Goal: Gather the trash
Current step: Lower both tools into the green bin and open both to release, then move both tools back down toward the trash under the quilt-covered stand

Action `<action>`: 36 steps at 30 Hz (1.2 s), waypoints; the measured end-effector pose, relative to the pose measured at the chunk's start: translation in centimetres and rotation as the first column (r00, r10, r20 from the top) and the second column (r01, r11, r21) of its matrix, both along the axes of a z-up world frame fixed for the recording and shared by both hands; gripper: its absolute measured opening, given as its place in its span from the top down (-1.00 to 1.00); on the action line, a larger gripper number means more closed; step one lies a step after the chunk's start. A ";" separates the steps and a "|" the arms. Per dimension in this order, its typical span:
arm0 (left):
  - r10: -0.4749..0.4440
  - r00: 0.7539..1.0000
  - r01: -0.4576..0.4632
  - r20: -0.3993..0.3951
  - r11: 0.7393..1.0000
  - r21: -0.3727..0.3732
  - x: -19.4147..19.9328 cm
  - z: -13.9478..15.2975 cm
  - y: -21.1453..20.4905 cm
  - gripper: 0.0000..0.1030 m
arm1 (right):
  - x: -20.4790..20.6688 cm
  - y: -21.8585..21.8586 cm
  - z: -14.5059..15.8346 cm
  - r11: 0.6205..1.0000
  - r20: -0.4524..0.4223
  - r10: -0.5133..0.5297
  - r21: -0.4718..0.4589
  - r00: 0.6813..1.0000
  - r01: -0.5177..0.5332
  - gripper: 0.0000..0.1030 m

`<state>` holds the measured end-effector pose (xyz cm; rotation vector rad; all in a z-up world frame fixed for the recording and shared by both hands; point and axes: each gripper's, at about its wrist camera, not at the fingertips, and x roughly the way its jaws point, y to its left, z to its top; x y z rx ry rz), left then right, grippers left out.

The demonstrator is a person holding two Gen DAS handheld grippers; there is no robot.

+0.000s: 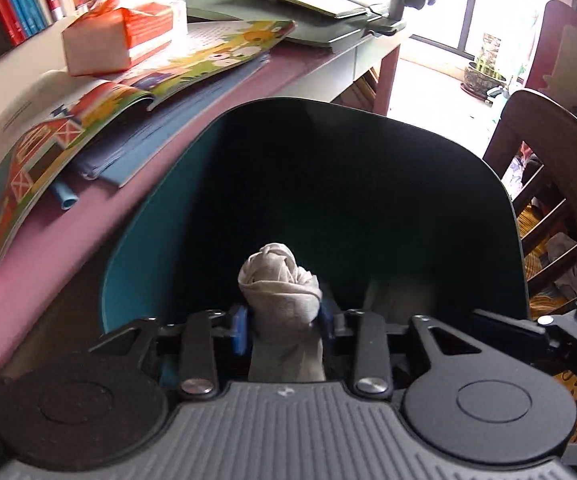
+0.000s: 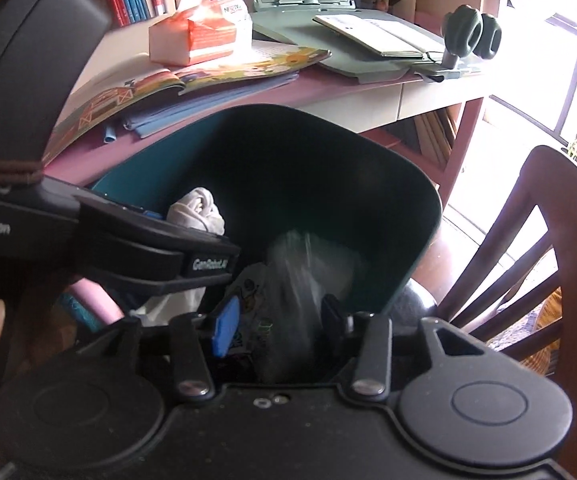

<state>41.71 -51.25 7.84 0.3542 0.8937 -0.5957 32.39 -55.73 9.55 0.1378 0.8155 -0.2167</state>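
Grey crumpled tissue pinched in left tool over bin.

Teal bin, grey-white tissue wad, pink desk, orange tissue box.

bin floor: too dark | plastic wrapper: blurred
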 end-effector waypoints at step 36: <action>0.206 0.962 -0.180 0.178 0.972 -0.152 -15.7 6.8 32.1 -0.75 | -11.5 19.6 5.9 0.945 0.144 0.327 -0.047 0.934 -0.324 -0.16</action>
